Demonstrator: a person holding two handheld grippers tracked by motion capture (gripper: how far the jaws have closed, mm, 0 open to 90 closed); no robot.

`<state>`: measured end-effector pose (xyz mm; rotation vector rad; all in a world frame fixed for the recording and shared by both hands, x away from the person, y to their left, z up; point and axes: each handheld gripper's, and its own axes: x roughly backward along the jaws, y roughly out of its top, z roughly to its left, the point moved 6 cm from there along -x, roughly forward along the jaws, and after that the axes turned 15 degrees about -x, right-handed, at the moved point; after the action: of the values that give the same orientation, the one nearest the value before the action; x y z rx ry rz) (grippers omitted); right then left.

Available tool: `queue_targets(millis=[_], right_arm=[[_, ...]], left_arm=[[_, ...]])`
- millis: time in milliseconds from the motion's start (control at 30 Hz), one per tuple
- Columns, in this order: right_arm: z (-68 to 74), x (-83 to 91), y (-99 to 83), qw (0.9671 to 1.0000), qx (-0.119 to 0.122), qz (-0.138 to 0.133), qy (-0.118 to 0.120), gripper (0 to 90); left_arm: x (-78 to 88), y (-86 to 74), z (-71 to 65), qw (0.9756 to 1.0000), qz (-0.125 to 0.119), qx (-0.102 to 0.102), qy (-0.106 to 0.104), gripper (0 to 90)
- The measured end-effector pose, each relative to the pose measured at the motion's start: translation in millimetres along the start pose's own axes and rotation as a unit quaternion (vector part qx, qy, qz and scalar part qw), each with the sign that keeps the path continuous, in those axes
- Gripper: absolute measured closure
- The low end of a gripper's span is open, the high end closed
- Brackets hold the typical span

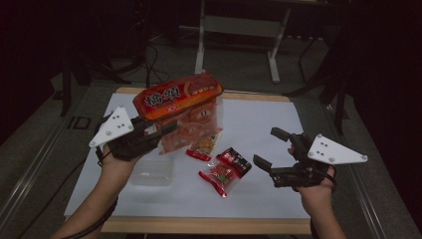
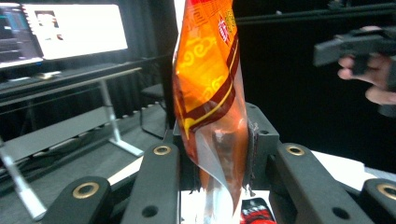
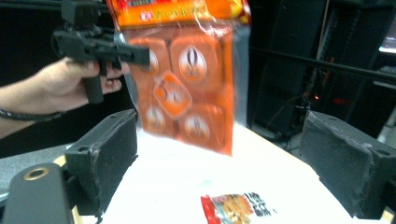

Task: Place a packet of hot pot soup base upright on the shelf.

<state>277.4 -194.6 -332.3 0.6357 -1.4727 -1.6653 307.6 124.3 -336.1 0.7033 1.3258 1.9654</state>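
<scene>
High view: the left claw [image 1: 161,130] hangs above the white tabletop [image 1: 268,119] with its jaws clamped on the edge of a large orange snack bag [image 1: 181,102], which is lifted clear of the surface; the printed top of the bag rises above and beyond this claw, and its clear lower part with small packets inside hangs just off the jaw tips. Left gripper view has the same bag [image 2: 210,88] standing upright between the two black jaws, its clear seam pinched at the pads. To the right of that claw, well apart from it, the right claw [image 1: 271,148] is held low over the tabletop with its jaws spread wide and nothing between them. Three small red packets [image 1: 224,172] lie on the tabletop between the two claws, nearer the right one, just off its jaw tips. Right gripper view shows the wide gap between its grey pads [image 3: 348,158], one small packet [image 3: 238,207] on the tabletop below that gap, and the bag [image 3: 187,84] hanging farther ahead.
</scene>
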Motion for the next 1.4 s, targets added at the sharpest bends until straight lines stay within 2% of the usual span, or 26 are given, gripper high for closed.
queue_targets(millis=[33,67,100,133,167,267,300,333,367,400,433,500,567,600,633,667,700,800,900,933,967,1000,1033,1067,1233,1400], right_arm=[[-1.1,0.4,-0.9,1.0000,0.000,0.001,-0.002,12.5],[-2.6,1.3,-2.1,1.0000,-0.002,0.001,-0.005,13.0],[-2.6,1.3,-2.1,1.0000,-0.002,0.001,-0.005,13.0],[-5.7,2.3,-4.3,0.9999,-0.007,0.002,-0.008,13.0],[-5.7,2.3,-4.3,0.9999,-0.007,0.002,-0.008,13.0],[-11.8,4.2,-8.4,0.9998,-0.012,0.002,-0.017,13.2],[-13.5,4.8,-9.2,0.9997,-0.013,0.001,-0.020,13.5],[-14.9,5.3,-10.2,0.9996,-0.016,0.002,-0.021,13.5],[-14.9,5.3,-10.2,0.9996,-0.016,0.002,-0.021,13.5],[-17.7,6.1,-12.6,0.9995,-0.018,0.001,-0.026,13.5],[-17.7,6.1,-12.6,0.9995,-0.018,0.001,-0.026,13.5],[-18.8,6.1,-15.6,0.9995,-0.017,0.005,-0.028,13.5],[-18.9,5.9,-16.5,0.9994,-0.016,0.007,-0.028,13.5],[-19.3,5.7,-17.8,0.9994,-0.016,0.009,-0.029,13.6],[-19.5,5.6,-18.1,0.9994,-0.016,0.010,-0.030,13.5],[-19.6,5.5,-18.5,0.9994,-0.015,0.010,-0.030,13.6],[-19.9,5.5,-18.7,0.9994,-0.014,0.010,-0.030,13.5],[-21.3,5.4,-19.8,0.9993,-0.018,0.010,-0.031,13.7],[-21.7,4.8,-21.1,0.9993,-0.019,0.010,-0.030,13.7],[-22.0,3.8,-22.7,0.9993,-0.018,0.013,-0.031,13.7],[-22.0,3.8,-22.7,0.9993,-0.018,0.013,-0.031,13.7],[-22.0,2.8,-24.1,0.9993,-0.021,0.015,-0.027,13.7],[-22.0,2.8,-24.1,0.9993,-0.021,0.015,-0.027,13.7],[-22.1,1.8,-25.0,0.9992,-0.021,0.017,-0.030,13.7],[-22.2,1.2,-25.8,0.9992,-0.021,0.017,-0.029,13.7],[-23.8,3.1,-27.3,0.9991,-0.023,0.018,-0.030,13.8]], left_arm=[[0.0,0.0,0.0,1.0000,0.000,0.000,0.000,71.7],[2.7,-2.8,6.6,0.9999,0.004,0.000,0.015,71.7],[2.7,-2.8,6.6,0.9999,0.004,0.000,0.015,71.7],[5.4,-6.4,11.7,0.9995,0.010,-0.003,0.031,71.7],[5.4,-6.4,11.7,0.9995,0.010,-0.003,0.031,71.7],[11.5,-16.7,22.9,0.9980,0.019,0.004,0.060,71.7],[11.5,-16.7,22.9,0.9980,0.019,0.004,0.060,71.7],[14.7,-23.1,28.2,0.9968,0.023,0.009,0.076,71.7],[14.7,-23.1,28.2,0.9968,0.023,0.009,0.076,71.7],[18.3,-30.1,34.0,0.9952,0.026,0.017,0.092,71.7],[18.3,-30.1,34.0,0.9952,0.026,0.017,0.092,71.7],[23.8,-41.3,42.9,0.9928,0.030,0.028,0.112,71.7],[25.5,-45.1,45.7,0.9921,0.030,0.033,0.117,71.7],[28.9,-52.8,50.6,0.9900,0.034,0.039,0.132,71.7],[28.9,-52.8,50.6,0.9900,0.034,0.039,0.132,71.7],[31.9,-60.7,55.1,0.9882,0.041,0.041,0.142,71.7],[31.9,-60.7,55.1,0.9882,0.041,0.041,0.142,71.7],[35.2,-76.2,60.7,0.9853,0.048,0.051,0.156,71.7],[35.7,-84.2,62.4,0.9842,0.051,0.055,0.160,71.7],[35.9,-92.1,63.6,0.9828,0.053,0.063,0.165,71.6],[35.9,-92.1,63.6,0.9828,0.053,0.063,0.165,71.6],[35.4,-99.2,64.3,0.9810,0.060,0.069,0.171,71.7],[35.4,-99.2,64.3,0.9810,0.060,0.069,0.171,71.7],[34.5,-106.2,64.2,0.9796,0.065,0.073,0.175,71.7],[31.1,-118.9,62.9,0.9786,0.070,0.082,0.176,71.7],[25.6,-135.5,59.5,0.9758,0.083,0.090,0.181,71.7]])
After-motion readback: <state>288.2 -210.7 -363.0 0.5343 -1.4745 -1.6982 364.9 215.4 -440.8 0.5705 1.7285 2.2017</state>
